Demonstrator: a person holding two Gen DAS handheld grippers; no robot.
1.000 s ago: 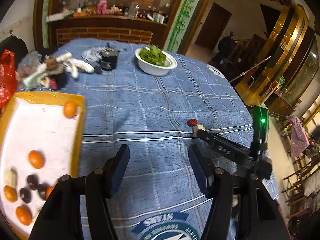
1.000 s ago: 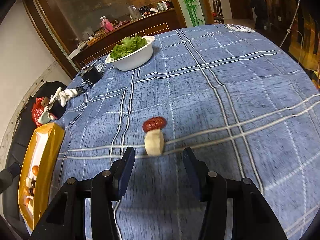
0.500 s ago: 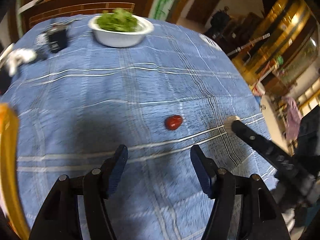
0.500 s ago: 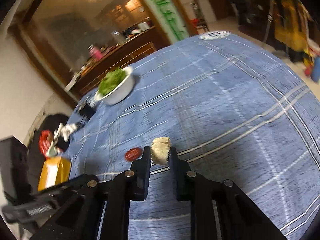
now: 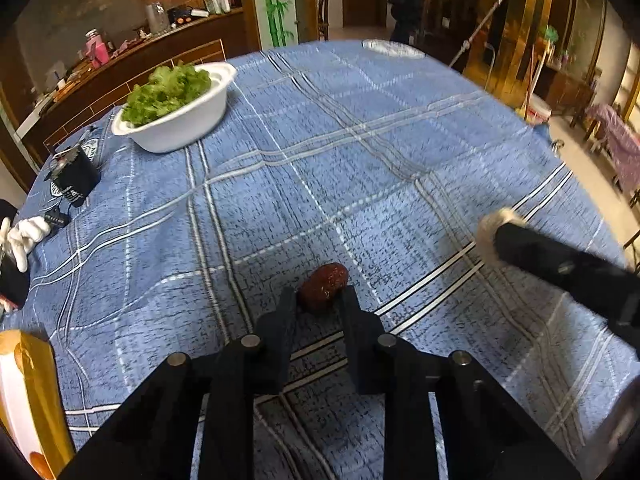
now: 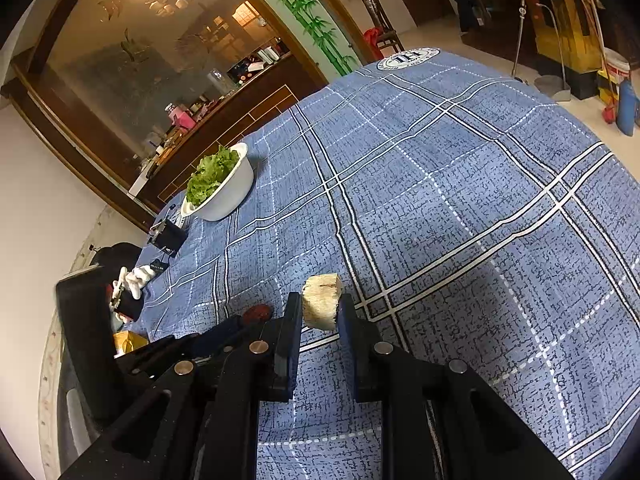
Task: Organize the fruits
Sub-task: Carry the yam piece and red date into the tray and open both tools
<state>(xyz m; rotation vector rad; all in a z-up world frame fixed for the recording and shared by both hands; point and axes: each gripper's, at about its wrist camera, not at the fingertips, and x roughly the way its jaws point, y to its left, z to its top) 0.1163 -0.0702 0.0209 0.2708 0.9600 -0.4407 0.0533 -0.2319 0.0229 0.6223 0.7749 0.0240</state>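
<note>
From the yellow tray point(image 5: 36, 392) far to my left, I see my left gripper point(image 5: 318, 300) nearly closed around the red date point(image 5: 323, 286) on the tablecloth, while my right gripper point(image 6: 320, 312) pinches the pale fruit chunk point(image 6: 321, 300) aloft, farther from that tray.

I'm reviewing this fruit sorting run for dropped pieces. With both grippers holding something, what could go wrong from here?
1. The left gripper pinches the red date only at its fingertips; it might slip out on the way to the tray.
2. The right gripper holds the pale chunk equally near its tips, so a quick swing may drop it.
3. The two grippers are close together and might collide.
</note>
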